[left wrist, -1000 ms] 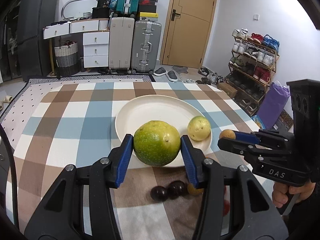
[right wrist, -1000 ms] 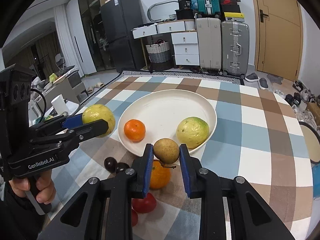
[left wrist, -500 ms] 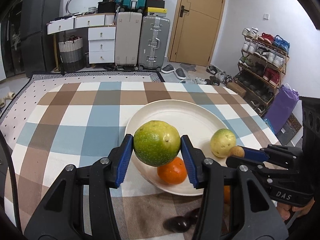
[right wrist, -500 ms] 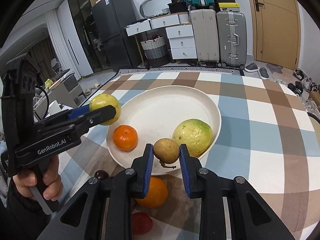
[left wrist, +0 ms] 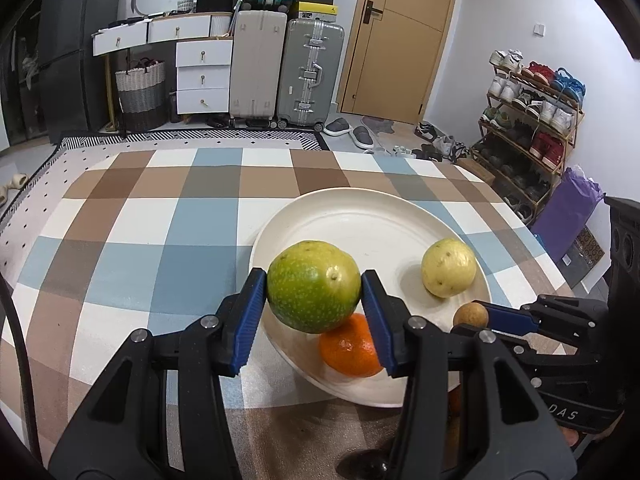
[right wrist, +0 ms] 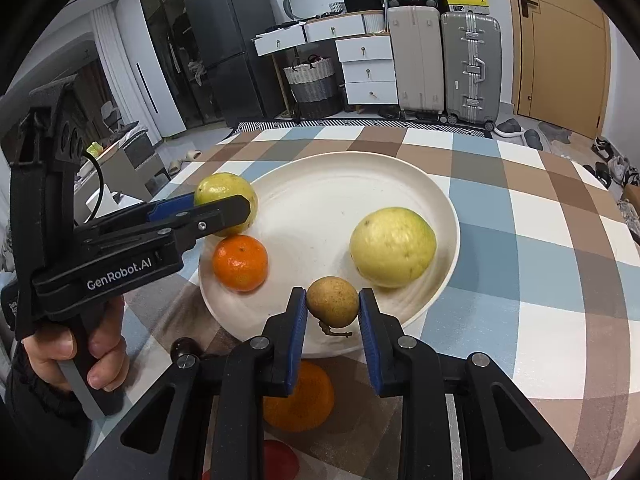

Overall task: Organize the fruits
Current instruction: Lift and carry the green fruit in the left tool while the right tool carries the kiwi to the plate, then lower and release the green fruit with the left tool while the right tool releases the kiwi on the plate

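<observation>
My left gripper [left wrist: 314, 307] is shut on a green round fruit [left wrist: 313, 285] and holds it above the near left rim of the cream plate [left wrist: 360, 216]. It shows in the right wrist view too [right wrist: 226, 200]. My right gripper [right wrist: 333, 312] is shut on a small brown fruit [right wrist: 333, 301] above the plate's near rim [right wrist: 320, 184]; it also shows in the left wrist view [left wrist: 471, 314]. On the plate lie a pale yellow-green fruit [right wrist: 393, 246] and a small orange [right wrist: 240, 262].
On the checked tablecloth [right wrist: 540, 240] in front of the plate lie a larger orange [right wrist: 299, 400], a red fruit [right wrist: 280, 460] and a dark round fruit [right wrist: 182, 347]. Beyond the table stand suitcases [left wrist: 312, 72], drawers and a shoe rack [left wrist: 532, 120].
Both grippers have moved forward over the plate with their fruits. The left one shifted left of the plate's middle, and the small orange now lies just under it.
</observation>
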`<state>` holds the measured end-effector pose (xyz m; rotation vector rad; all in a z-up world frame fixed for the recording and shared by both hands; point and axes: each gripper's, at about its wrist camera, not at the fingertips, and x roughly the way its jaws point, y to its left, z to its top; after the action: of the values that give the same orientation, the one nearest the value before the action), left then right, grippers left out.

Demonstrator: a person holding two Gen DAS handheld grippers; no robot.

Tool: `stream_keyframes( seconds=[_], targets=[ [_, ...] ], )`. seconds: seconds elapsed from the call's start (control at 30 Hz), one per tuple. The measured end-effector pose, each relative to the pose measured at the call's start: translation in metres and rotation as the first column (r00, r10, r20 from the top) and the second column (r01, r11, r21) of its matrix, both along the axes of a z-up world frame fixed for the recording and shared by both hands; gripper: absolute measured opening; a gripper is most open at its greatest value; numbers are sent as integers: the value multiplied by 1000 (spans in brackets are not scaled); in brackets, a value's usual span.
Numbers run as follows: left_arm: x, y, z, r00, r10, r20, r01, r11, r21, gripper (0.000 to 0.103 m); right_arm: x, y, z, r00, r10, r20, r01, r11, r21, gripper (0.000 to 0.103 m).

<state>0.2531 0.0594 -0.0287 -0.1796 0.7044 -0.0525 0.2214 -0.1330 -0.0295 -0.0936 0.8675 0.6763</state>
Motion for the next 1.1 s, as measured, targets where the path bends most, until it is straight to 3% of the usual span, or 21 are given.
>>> stream_keyframes(
  seconds=[0.27,0.73,0.87,0.93,1.1],
  targets=[
    [1,0,-5,1000,30,-4,-30,999,22,46,2,0,-2,1000,-16,4,16,1000,8,27],
    [-2,-17,-6,999,-41,-13,42,998,50,46,3,-13,5,999,-48,23,47,998,42,35],
    [-11,-15,2,999,-38,14,37,999,39,47,-1,-17,8,997,-52,49,50,997,54,55],
    [-17,-14,5,999,-31,22,30,999,35,54,-4,-19,10,996,-58,64,55,997,53,59],
    [-37,-10,12,1000,-3,16,3,1000,25,88,-7,-32,14,991,-102,81,97,993,68,83]
  ],
)
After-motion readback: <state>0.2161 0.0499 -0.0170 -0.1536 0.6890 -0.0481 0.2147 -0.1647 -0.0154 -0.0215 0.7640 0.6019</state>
